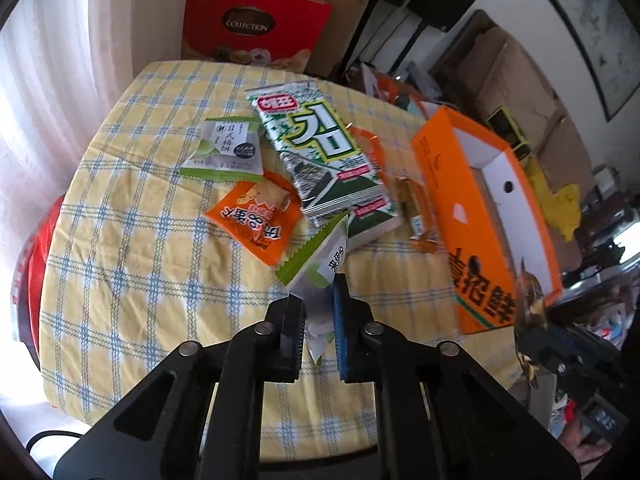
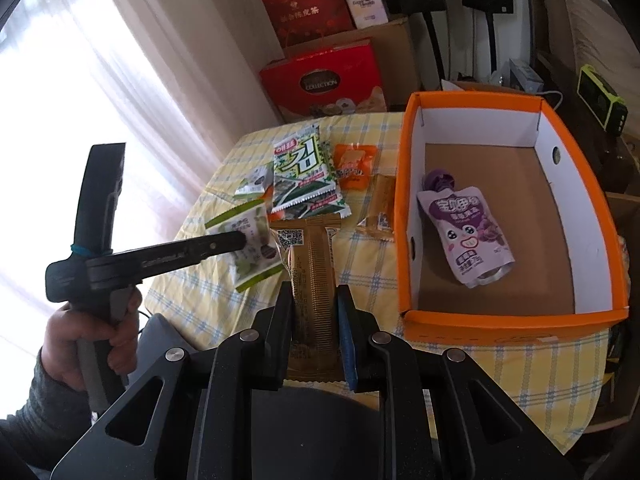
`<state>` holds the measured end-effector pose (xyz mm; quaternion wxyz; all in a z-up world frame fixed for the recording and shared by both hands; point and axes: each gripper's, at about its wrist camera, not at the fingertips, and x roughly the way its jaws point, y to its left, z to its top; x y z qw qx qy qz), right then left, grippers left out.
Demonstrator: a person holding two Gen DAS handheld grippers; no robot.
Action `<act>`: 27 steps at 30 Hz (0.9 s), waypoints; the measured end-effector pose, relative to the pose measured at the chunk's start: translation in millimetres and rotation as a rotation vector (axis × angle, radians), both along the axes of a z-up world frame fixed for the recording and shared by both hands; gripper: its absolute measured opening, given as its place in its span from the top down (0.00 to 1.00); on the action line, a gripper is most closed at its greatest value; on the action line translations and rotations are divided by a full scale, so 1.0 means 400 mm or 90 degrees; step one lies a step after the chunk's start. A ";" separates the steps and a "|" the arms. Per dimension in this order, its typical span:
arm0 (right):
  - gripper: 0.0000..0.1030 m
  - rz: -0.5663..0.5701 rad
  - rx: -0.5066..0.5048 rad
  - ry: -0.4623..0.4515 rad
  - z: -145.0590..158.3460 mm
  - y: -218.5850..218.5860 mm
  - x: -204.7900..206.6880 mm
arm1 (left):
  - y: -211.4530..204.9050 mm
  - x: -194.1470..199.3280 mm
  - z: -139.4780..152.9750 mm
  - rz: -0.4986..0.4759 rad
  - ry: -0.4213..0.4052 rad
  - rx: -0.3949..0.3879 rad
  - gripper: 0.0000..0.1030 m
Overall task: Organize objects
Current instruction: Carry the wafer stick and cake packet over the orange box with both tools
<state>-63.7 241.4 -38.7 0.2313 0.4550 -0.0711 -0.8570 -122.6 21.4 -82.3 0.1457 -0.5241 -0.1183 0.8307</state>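
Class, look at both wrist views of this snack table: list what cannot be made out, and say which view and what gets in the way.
- Small orange snack packet, left wrist view: one corner lies under the green-edged white packet held in the left gripper.
- Orange cardboard box, left wrist view: its near wall hides the inside.
- Gold wrapped bar, right wrist view: its lower end is hidden behind the right gripper.
- Purple spouted pouch, right wrist view: small print unreadable.

Black claw (image 1: 318,312), grey sleeve (image 2: 52,400)
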 end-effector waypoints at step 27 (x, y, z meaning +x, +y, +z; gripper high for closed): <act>0.80 -0.165 0.024 0.034 0.060 0.291 -0.038 | 0.337 0.028 0.221 -0.179 0.062 0.074 0.89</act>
